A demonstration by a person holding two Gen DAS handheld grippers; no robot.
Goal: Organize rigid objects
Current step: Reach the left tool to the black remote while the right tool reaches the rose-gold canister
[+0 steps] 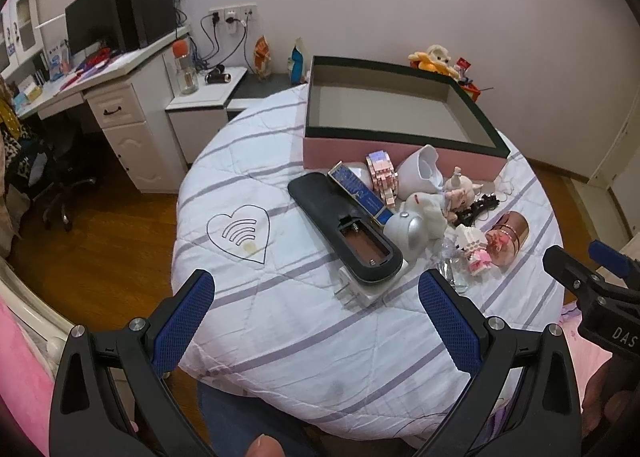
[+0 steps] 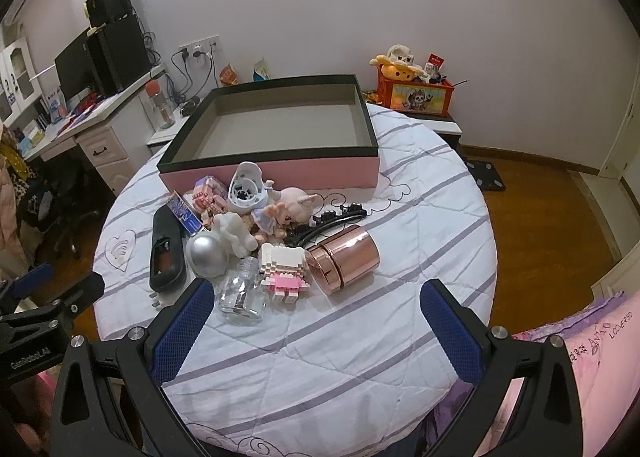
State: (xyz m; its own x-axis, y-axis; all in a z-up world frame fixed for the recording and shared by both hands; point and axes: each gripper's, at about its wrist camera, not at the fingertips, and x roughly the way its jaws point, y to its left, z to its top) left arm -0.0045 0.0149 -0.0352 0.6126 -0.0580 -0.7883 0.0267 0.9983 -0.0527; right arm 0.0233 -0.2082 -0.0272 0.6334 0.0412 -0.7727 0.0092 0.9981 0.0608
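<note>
A pile of small objects lies on the quilt-covered round table [image 1: 304,337] in front of an empty pink box with a dark rim [image 1: 400,153] [image 2: 272,173]. It includes a black remote with its battery bay open [image 1: 344,225] [image 2: 166,253], a silver dome [image 2: 206,255], a rose-gold canister on its side [image 2: 344,259], a pink block figure [image 2: 282,269], a clear glass bottle [image 2: 240,293] and a white plug [image 1: 368,287]. My left gripper [image 1: 316,293] is open, just short of the plug. My right gripper [image 2: 316,301] is open near the block figure and bottle.
A white desk with monitors [image 1: 100,69] and a bedside cabinet stand to the left. A toy-filled orange box [image 2: 414,91] sits behind the table on the right. Wooden floor surrounds the table. Pink bedding lies at the near edges.
</note>
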